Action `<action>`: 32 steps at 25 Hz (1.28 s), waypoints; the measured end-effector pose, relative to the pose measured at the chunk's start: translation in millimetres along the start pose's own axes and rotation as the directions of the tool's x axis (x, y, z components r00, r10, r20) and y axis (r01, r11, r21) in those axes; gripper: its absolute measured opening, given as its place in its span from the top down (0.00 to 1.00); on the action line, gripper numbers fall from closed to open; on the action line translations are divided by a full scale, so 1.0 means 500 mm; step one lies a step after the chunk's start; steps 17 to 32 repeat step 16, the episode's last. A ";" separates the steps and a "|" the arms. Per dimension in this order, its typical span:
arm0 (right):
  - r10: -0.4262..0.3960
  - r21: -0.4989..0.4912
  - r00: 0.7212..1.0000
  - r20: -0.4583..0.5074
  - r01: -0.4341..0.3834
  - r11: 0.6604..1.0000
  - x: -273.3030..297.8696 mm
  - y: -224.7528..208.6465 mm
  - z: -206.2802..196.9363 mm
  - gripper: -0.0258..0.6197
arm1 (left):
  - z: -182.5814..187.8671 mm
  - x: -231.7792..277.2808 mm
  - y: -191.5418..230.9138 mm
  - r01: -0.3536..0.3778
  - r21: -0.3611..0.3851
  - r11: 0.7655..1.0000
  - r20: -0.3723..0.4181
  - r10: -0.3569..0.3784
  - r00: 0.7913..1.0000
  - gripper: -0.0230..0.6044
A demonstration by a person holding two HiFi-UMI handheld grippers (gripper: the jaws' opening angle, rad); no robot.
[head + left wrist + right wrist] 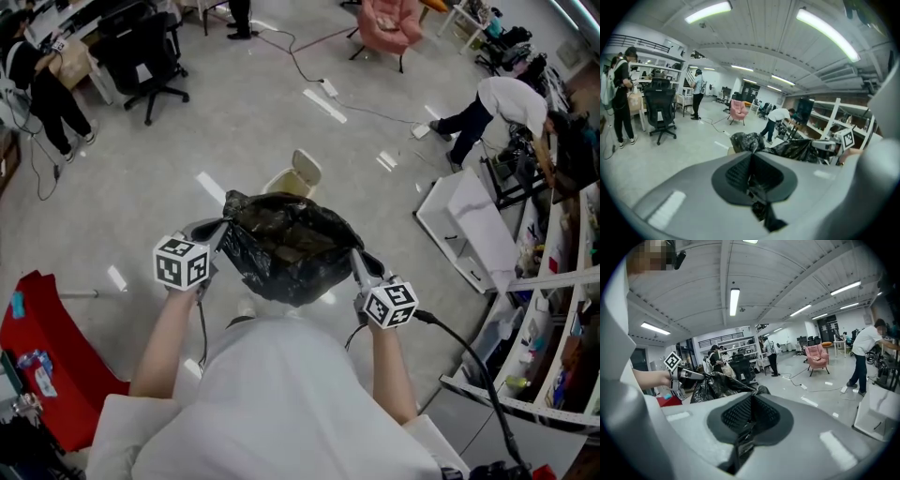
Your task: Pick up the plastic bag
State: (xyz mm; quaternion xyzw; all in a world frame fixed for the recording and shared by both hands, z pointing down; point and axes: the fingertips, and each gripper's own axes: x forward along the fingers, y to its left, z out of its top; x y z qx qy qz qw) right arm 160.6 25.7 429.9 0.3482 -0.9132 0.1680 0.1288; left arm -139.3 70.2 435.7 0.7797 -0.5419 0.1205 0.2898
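A black plastic bag (291,246) hangs stretched between my two grippers, off the floor, in front of my chest. My left gripper (223,226) is shut on the bag's left edge, and my right gripper (357,256) is shut on its right edge. In the left gripper view, a strip of black film is pinched between the closed pads of the left gripper (751,159), with the bag (797,150) bunched beyond and the right gripper (826,146) at its far side. In the right gripper view, the right gripper (752,403) clamps black film; the bag (715,386) runs to the left gripper (691,376).
A beige bin with its lid up (298,174) stands on the floor beyond the bag. A red object (47,342) lies at the left, white panels and shelving (469,230) at the right. A person (497,103) bends at the right; an office chair (150,56) stands at the back left.
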 end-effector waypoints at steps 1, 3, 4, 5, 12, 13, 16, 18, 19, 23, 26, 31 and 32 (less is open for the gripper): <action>0.001 0.001 1.000 0.003 -0.001 1.000 0.000 -0.003 0.002 0.96 | 0.001 0.001 -0.001 -0.002 0.000 1.000 0.002 0.002 1.000 0.95; 0.002 0.001 1.000 0.009 -0.002 1.000 0.003 -0.010 0.007 0.96 | 0.006 0.005 -0.003 -0.004 0.000 1.000 0.005 0.004 1.000 0.95; 0.001 0.001 1.000 0.012 -0.001 1.000 0.005 -0.014 0.009 0.96 | 0.009 0.008 -0.004 -0.005 0.001 1.000 0.006 0.005 1.000 0.95; 0.000 0.000 1.000 0.014 0.000 1.000 0.007 -0.019 0.012 0.96 | 0.012 0.012 -0.005 -0.005 0.002 1.000 0.007 0.005 1.000 0.95; -0.001 -0.011 1.000 0.029 0.002 1.000 0.014 -0.044 0.032 0.96 | 0.038 0.039 -0.019 0.001 0.024 1.000 0.004 -0.001 1.000 0.95; 0.000 -0.012 1.000 0.031 0.001 1.000 0.014 -0.047 0.034 0.96 | 0.042 0.042 -0.022 0.002 0.028 1.000 0.003 -0.002 1.000 0.95; 0.002 -0.012 0.999 0.037 -0.002 1.000 0.013 -0.055 0.042 0.96 | 0.052 0.051 -0.028 0.006 0.039 0.999 0.001 -0.006 1.000 0.95; 0.002 -0.012 0.999 0.037 -0.002 1.000 0.013 -0.055 0.042 0.96 | 0.052 0.051 -0.028 0.006 0.039 0.999 0.001 -0.006 1.000 0.95; 0.002 -0.012 0.999 0.037 -0.002 1.000 0.013 -0.055 0.042 0.96 | 0.052 0.051 -0.028 0.006 0.039 0.999 0.001 -0.006 1.000 0.95; 0.002 -0.012 0.999 0.037 -0.002 1.000 0.013 -0.055 0.042 0.96 | 0.052 0.051 -0.028 0.006 0.039 0.999 0.001 -0.006 1.000 0.95; 0.002 -0.012 0.999 0.037 -0.002 1.000 0.013 -0.055 0.042 0.96 | 0.052 0.051 -0.028 0.006 0.039 0.999 0.001 -0.006 1.000 0.95; 0.002 -0.012 0.999 0.037 -0.002 1.000 0.013 -0.055 0.042 0.96 | 0.052 0.051 -0.028 0.006 0.039 0.999 0.001 -0.006 1.000 0.95; 0.002 -0.012 0.999 0.037 -0.002 1.000 0.013 -0.055 0.042 0.96 | 0.052 0.051 -0.028 0.006 0.039 0.999 0.001 -0.006 1.000 0.95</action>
